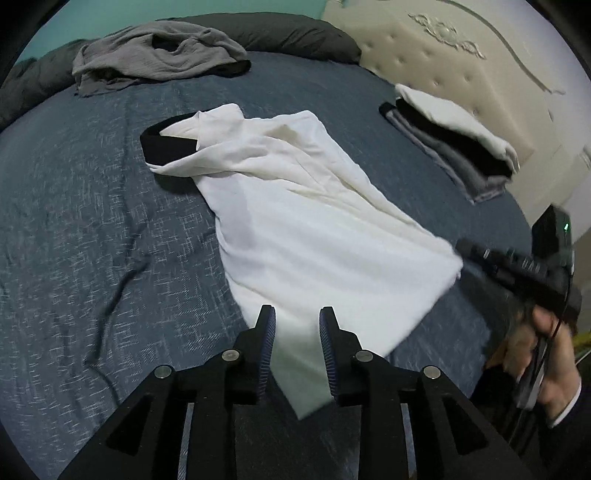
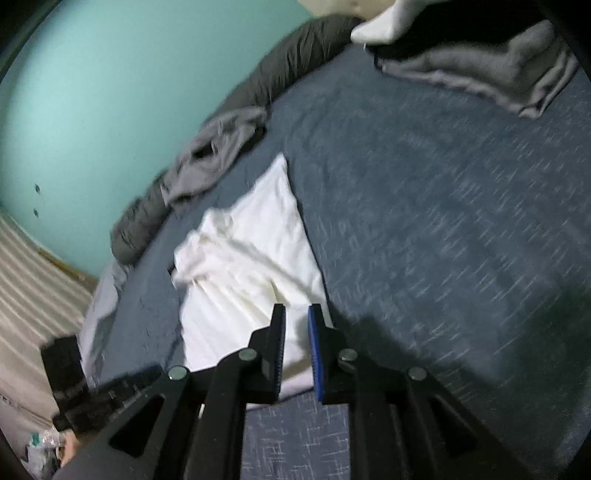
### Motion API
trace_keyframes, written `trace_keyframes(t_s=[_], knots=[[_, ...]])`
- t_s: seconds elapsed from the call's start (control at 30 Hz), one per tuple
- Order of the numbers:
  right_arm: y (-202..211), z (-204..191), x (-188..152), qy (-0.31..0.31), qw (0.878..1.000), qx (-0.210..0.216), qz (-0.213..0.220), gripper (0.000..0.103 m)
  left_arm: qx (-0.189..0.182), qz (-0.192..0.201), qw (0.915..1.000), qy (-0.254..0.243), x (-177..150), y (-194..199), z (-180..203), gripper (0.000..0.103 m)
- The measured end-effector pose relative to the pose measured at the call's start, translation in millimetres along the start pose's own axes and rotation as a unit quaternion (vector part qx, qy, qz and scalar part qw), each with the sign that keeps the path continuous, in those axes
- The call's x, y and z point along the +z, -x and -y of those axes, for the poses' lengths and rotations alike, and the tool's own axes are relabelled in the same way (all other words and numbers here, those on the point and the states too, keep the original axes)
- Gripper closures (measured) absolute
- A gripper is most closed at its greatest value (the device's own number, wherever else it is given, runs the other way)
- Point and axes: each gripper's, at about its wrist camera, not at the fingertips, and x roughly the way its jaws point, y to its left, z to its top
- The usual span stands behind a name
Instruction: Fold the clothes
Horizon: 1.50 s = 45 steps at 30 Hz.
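A white shirt (image 1: 295, 221) with black collar trim (image 1: 162, 142) lies half folded on the blue bedspread (image 1: 92, 240). My left gripper (image 1: 297, 317) hovers open over the shirt's near hem, and white cloth shows through the gap between its fingers. In the right wrist view the same white shirt (image 2: 243, 258) lies ahead. My right gripper (image 2: 296, 314) is over its near edge, fingers apart by a narrow gap, gripping nothing. From the left wrist view the right gripper's body (image 1: 517, 266) is blurred, just off the shirt's right corner, with a hand (image 1: 543, 354) behind it.
A crumpled grey garment (image 1: 159, 55) lies at the far side by dark pillows (image 1: 295, 33). A stack of folded clothes (image 1: 454, 144) sits near the tufted headboard (image 1: 461, 62). A teal wall (image 2: 92, 92) stands beyond the bed.
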Motion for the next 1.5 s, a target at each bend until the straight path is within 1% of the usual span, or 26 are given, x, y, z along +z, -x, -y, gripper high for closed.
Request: trace_keyframes(t_s=[0.03,0.1,0.17,0.23,0.27,0.3,0.33,0.37,0.43,0.5,0.53,0.57,0.6,0.63,0.73,0.77,0.9,0.97,1.07,1.1,1.13,1.2,1.37,1.43,1.5], knots=[[-3.7,1.9,-1.4,0.000,1.000,-0.014,-0.008,0.090,-0.001,0.005,1.0000,0.006,1.0,0.0,-2.8,0.076],[-1.9,4.8,-1.6,-0.001,0.999,-0.035,-0.005,0.090,-0.004,0.016,0.9997,0.019,3.1,-0.1,-8.3,0.076],[5.9,2.3,0.2,0.012,0.999,-0.043,0.013,0.090,-0.007,0.026,0.9991,0.031,5.2,-0.2,-13.9,0.076],[8.1,-6.0,3.5,0.030,0.998,-0.046,0.025,0.089,-0.001,0.033,0.9987,0.040,3.5,0.1,-26.1,0.075],[7.2,-11.7,5.8,0.040,0.998,-0.045,0.029,0.082,0.002,0.036,0.9983,0.045,2.8,0.2,-32.7,0.075],[3.1,-18.2,8.8,0.050,0.998,-0.039,0.026,0.072,0.005,0.038,0.9979,0.051,2.5,0.1,-38.9,0.075],[-4.1,-27.9,13.1,0.065,0.997,-0.032,0.019,0.068,0.007,0.041,0.9975,0.057,2.2,0.1,-45.0,0.075],[-12.2,-38.9,18.3,0.083,0.996,-0.026,0.010,0.066,0.007,0.043,0.9970,0.064,2.2,0.2,-50.8,0.075],[-28.2,-61.0,28.7,0.119,0.993,-0.014,-0.008,0.066,0.006,0.048,0.9960,0.076,2.6,0.9,-61.0,0.074],[-44.1,-85.1,39.7,0.158,0.987,-0.005,-0.024,0.065,0.009,0.052,0.9952,0.082,3.0,2.0,-69.1,0.072],[-56.4,-101.5,48.4,0.183,0.982,0.007,-0.038,0.064,0.009,0.053,0.9951,0.084,3.1,2.3,-72.0,0.072],[-65.2,-112.7,53.9,0.202,0.978,0.009,-0.048,0.061,0.008,0.054,0.9948,0.085,3.2,3.1,-74.5,0.072],[-75.8,-126.2,59.6,0.226,0.972,0.007,-0.058,0.060,0.008,0.056,0.9946,0.088,3.3,4.1,-77.0,0.072],[-88.6,-142.6,66.4,0.259,0.964,0.000,-0.066,0.060,0.005,0.057,0.9942,0.091,3.7,4.9,-79.9,0.071],[-120.9,-177.9,79.7,0.323,0.942,-0.009,-0.089,0.060,0.004,0.061,0.9937,0.094,4.2,7.4,-84.5,0.070],[-130.0,-186.8,81.9,0.337,0.936,-0.012,-0.096,0.060,0.006,0.063,0.9936,0.094,4.3,8.0,-85.4,0.070],[-167.2,-218.1,82.7,0.400,0.907,-0.020,-0.133,0.060,0.010,0.065,0.9928,0.101,5.8,7.1,-92.9,0.067],[-186.7,-227.6,82.2,0.418,0.896,-0.029,-0.149,0.060,0.012,0.063,0.9925,0.104,6.1,6.1,-95.6,0.063],[-210.6,-234.1,80.1,0.433,0.885,-0.037,-0.168,0.060,0.015,0.062,0.9921,0.109,6.4,5.7,-99.4,0.062],[-216.3,-235.4,78.5,0.440,0.881,-0.038,-0.172,0.060,0.018,0.061,0.9921,0.108,6.8,5.9,-100.3,0.060],[-223.0,-236.5,76.7,0.448,0.875,-0.040,-0.176,0.060,0.022,0.062,0.9920,0.108,6.7,6.4,-101.1,0.056],[-232.6,-237.4,73.4,0.462,0.867,-0.050,-0.181,0.060,0.027,0.063,0.9916,0.110,6.2,7.6,-103.2,0.051],[-243.6,-240.2,66.8,0.491,0.849,-0.055,-0.190,0.060,0.027,0.066,0.9901,0.121,5.3,10.5,-109.2,0.048],[-244.9,-242.5,63.7,0.504,0.841,-0.051,-0.192,0.068,0.027,0.066,0.9897,0.124,5.1,11.2,-110.7,0.048],[-246.5,-244.3,60.3,0.519,0.831,-0.052,-0.194,0.087,0.027,0.065,0.9896,0.125,5.2,10.9,-111.9,0.048]])
